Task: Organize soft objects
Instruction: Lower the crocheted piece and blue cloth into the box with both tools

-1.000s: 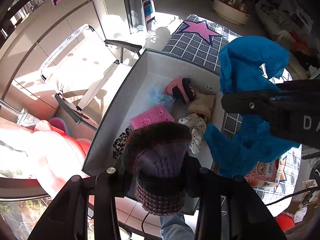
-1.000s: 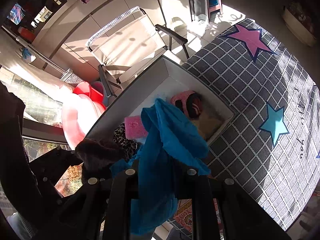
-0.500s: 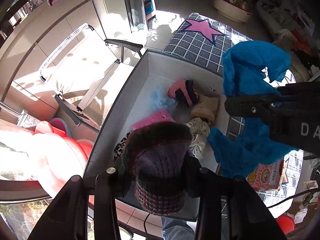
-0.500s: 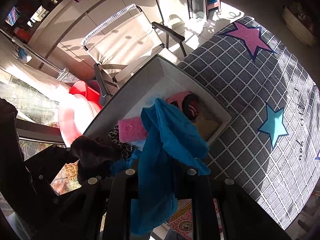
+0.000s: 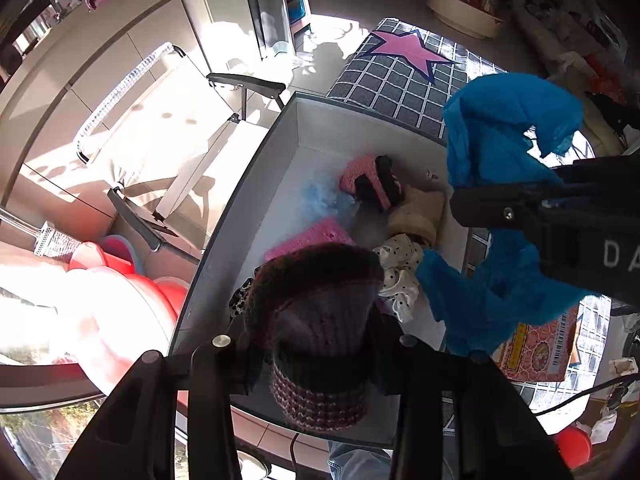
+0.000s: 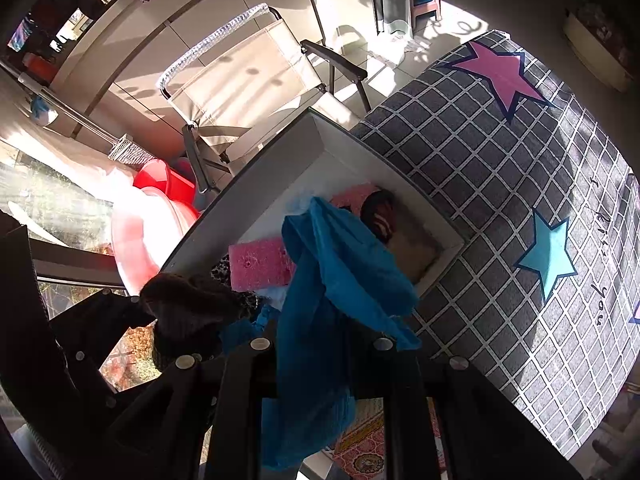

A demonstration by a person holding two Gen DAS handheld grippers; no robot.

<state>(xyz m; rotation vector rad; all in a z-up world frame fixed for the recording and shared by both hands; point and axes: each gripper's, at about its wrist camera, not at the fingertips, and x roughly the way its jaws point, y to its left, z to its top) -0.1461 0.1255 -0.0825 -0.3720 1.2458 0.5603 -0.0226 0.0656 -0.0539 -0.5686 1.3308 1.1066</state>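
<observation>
My left gripper (image 5: pixel 316 344) is shut on a dark knitted hat (image 5: pixel 320 320) with a pink striped band, held above a grey open box (image 5: pixel 256 168). My right gripper (image 6: pixel 320 344) is shut on a blue cloth (image 6: pixel 332 280) that drapes over and below its fingers, also above the box (image 6: pixel 280 160). In the left wrist view the blue cloth (image 5: pixel 496 148) hangs at right from the right gripper's black body (image 5: pixel 560 208). In the right wrist view the hat (image 6: pixel 188 312) shows at lower left. Inside the box lie a pink sponge (image 6: pixel 260 264), a pink-and-dark knitted piece (image 5: pixel 368 184), a beige item (image 5: pixel 416 216) and a dotted white cloth (image 5: pixel 400 264).
A folding chair (image 5: pixel 168 148) stands left of the box. Red basins (image 5: pixel 132 300) sit at lower left by a window. A grey checked rug with stars (image 6: pixel 520 184) covers the floor to the right. A patterned pink box (image 5: pixel 540 348) lies near the storage box's right side.
Both grippers keep their grips and hold almost still. The view of the box has drifted only slightly.
</observation>
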